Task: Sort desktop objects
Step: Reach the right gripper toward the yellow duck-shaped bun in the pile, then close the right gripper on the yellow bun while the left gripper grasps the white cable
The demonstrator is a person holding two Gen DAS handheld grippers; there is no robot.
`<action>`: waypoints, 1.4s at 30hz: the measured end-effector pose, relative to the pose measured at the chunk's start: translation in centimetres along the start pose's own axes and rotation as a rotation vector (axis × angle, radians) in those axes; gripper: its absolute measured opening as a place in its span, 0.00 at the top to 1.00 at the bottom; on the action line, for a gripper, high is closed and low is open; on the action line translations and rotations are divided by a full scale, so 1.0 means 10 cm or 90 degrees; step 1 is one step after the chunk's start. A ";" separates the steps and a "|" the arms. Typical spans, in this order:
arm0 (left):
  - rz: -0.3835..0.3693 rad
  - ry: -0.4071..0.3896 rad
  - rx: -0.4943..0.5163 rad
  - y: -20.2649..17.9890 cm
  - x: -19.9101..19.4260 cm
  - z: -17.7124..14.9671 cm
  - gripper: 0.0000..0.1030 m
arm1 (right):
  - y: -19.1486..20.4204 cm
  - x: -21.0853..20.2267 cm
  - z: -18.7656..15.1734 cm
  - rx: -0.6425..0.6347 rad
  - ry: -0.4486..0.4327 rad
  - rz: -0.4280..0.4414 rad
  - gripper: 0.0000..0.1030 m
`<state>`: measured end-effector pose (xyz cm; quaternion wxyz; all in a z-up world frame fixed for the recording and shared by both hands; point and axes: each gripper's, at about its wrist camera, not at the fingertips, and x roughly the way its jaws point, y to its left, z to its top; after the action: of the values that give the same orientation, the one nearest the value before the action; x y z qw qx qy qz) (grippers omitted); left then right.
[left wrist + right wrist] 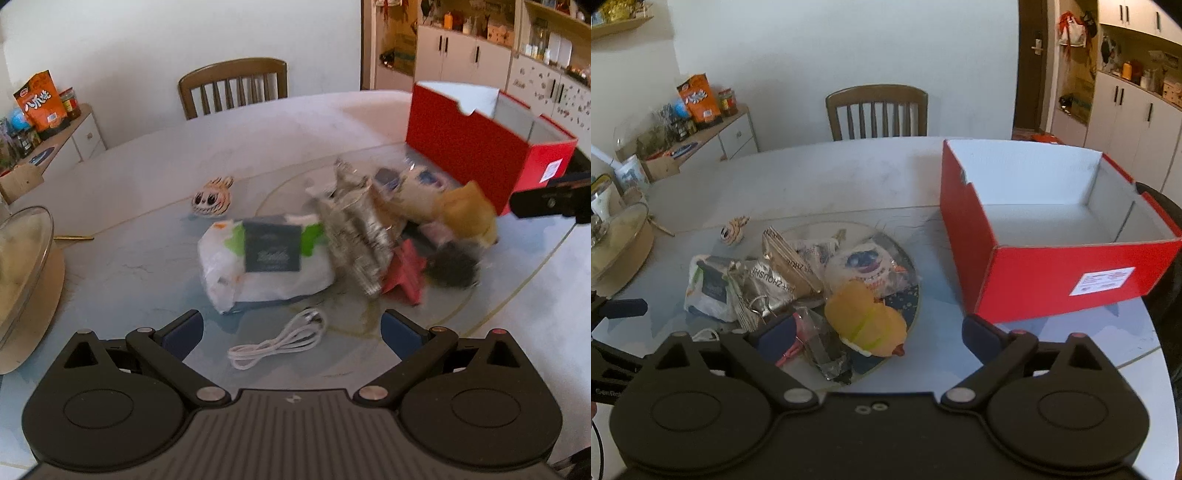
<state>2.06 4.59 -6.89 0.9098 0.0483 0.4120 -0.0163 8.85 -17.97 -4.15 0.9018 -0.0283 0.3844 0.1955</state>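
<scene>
Red cardboard forms the open shoe box (1052, 273), which is seen at two o'clock on the pale tabletop (849, 177), its white inside bare. At the centre, a heap of desktop objects is piled: a white wet-wipe pack (258, 266), silver foil packets (354, 236), a yellow duck toy (866, 319) and a red star-shaped piece (404, 275). A coiled white cable (280, 341) is found at six o'clock of the heap, and a small striped toy face (210, 197) at ten o'clock. The left hand-held gripper (291, 328) is held wide above the cable, nothing gripped. The right hand-held gripper (879, 332) is likewise spread wide, the duck lying between its fingers, not clamped.
</scene>
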 end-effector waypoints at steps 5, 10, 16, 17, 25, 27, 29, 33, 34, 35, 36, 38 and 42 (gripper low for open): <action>0.012 0.016 0.011 0.06 0.16 -0.06 0.01 | 0.00 0.12 0.02 -0.002 0.006 -0.008 0.14; 0.005 0.018 0.032 0.04 0.25 -0.09 0.01 | 0.05 0.24 0.03 -0.017 0.012 -0.011 0.16; 0.003 0.029 0.045 0.04 0.34 -0.11 0.04 | 0.10 0.37 0.05 -0.025 0.024 -0.017 0.22; 0.004 0.031 0.047 0.04 0.35 -0.11 0.06 | 0.10 0.38 0.06 -0.023 0.026 -0.018 0.23; -0.038 0.039 0.021 0.12 0.39 -0.09 0.28 | 0.09 0.48 0.06 -0.022 0.044 -0.019 0.25; -0.056 0.041 0.009 0.13 0.39 -0.08 0.37 | 0.10 0.51 0.07 -0.025 0.050 -0.019 0.25; -0.056 0.038 0.011 0.13 0.38 -0.08 0.46 | 0.11 0.55 0.08 -0.024 0.056 -0.020 0.26; -0.060 0.037 0.009 0.12 0.35 -0.09 0.63 | 0.08 0.61 0.10 -0.005 0.068 -0.008 0.32; -0.061 0.037 0.009 0.13 0.34 -0.10 0.66 | 0.08 0.62 0.10 -0.002 0.068 -0.005 0.33; -0.062 0.037 0.010 0.12 0.34 -0.10 0.66 | 0.08 0.62 0.10 0.000 0.069 -0.003 0.34; -0.063 0.036 0.010 0.12 0.34 -0.10 0.66 | 0.07 0.62 0.10 0.007 0.070 0.000 0.35; -0.065 0.036 0.008 0.13 0.33 -0.11 0.67 | 0.05 0.63 0.10 0.023 0.073 0.005 0.38; -0.071 0.038 -0.003 0.15 0.33 -0.09 0.76 | 0.05 0.61 0.12 0.027 0.069 0.002 0.43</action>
<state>3.62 6.17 -9.87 0.8949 0.0237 0.4408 -0.0651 13.30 -15.21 -7.58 0.8799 -0.0191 0.4365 0.1868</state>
